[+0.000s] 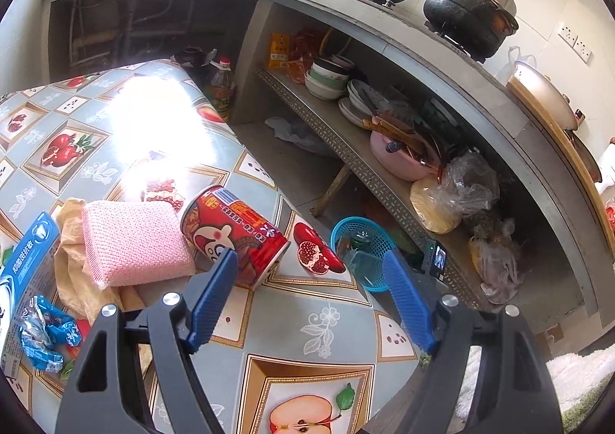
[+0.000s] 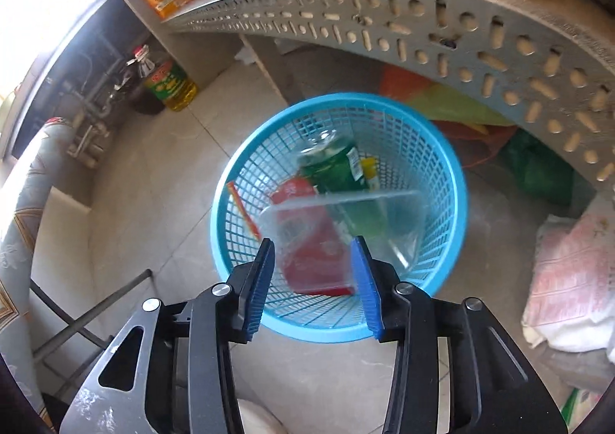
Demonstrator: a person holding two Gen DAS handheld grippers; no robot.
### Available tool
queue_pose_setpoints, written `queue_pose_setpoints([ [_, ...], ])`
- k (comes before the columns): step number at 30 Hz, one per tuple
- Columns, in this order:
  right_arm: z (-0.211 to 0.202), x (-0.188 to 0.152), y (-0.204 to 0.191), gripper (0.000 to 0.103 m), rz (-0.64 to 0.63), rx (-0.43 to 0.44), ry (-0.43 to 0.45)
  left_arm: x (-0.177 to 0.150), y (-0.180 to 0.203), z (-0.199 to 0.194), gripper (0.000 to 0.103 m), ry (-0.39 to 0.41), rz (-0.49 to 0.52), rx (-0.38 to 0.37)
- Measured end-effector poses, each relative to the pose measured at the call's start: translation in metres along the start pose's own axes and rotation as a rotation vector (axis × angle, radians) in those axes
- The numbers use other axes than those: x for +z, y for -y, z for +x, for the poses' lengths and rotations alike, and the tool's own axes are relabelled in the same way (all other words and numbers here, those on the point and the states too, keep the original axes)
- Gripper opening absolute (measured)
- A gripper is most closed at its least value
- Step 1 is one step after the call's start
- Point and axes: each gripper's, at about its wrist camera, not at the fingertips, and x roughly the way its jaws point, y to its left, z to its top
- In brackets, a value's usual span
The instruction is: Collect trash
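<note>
The left hand-held gripper (image 1: 307, 272) points down at a slant over the desk (image 1: 315, 322), which is covered by a fruit-patterned cloth. Its jaws stand wide apart with nothing between the pads. The left blue fingertip (image 1: 215, 295) overlaps the lower edge of a red can (image 1: 230, 230) in the left wrist view; whether it touches the can cannot be told. The can lies on its side on the desk, its open end facing up and left. A pink sponge (image 1: 134, 242) lies just beside the can, resting on a piece of tan paper (image 1: 73, 272). A blue box (image 1: 23, 272) and a crumpled blue wrapper (image 1: 46, 334) lie at the left edge of the desk.

The right hand-held gripper (image 2: 313, 280) points steeply down above a blue mesh basket (image 2: 442, 173) that stands on the tiled floor (image 2: 153, 184) below a perforated metal shelf (image 2: 423, 30). Its jaws are partly apart and grip nothing. Inside the basket lie a clear plastic container (image 2: 346, 226), a green bottle (image 2: 334, 165) and a red packet (image 2: 315, 265). The container appears blurred. The basket also shows in the left wrist view (image 1: 361, 238), on the floor beyond the edge of the desk.
</note>
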Motion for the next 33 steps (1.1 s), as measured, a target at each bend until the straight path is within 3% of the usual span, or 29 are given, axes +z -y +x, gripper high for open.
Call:
queue_pose_setpoints([
  [15,-0.023,-0.001,-0.022,0.041,-0.131,-0.08,0.051,-0.008,0.0,-0.013,0.076,0.034,0.006,0.011],
  [22,0.026,0.028,-0.067,0.041,-0.264,-0.144,0.009,-0.012,-0.007,-0.017,0.076,0.036,-0.01,0.027],
  [28,0.089,0.044,-0.09,0.04,-0.357,-0.249,-0.065,-0.013,-0.016,-0.017,0.076,0.023,-0.018,0.052],
  [30,0.104,0.041,-0.085,0.029,-0.369,-0.286,-0.115,-0.014,-0.021,-0.016,0.076,0.02,-0.027,0.056],
  [31,0.109,0.039,-0.08,0.017,-0.369,-0.296,-0.139,-0.014,-0.023,-0.015,0.076,0.019,-0.033,0.056],
  [33,0.109,0.033,-0.068,0.011,-0.354,-0.297,-0.167,-0.014,-0.027,-0.013,0.076,0.018,-0.041,0.056],
])
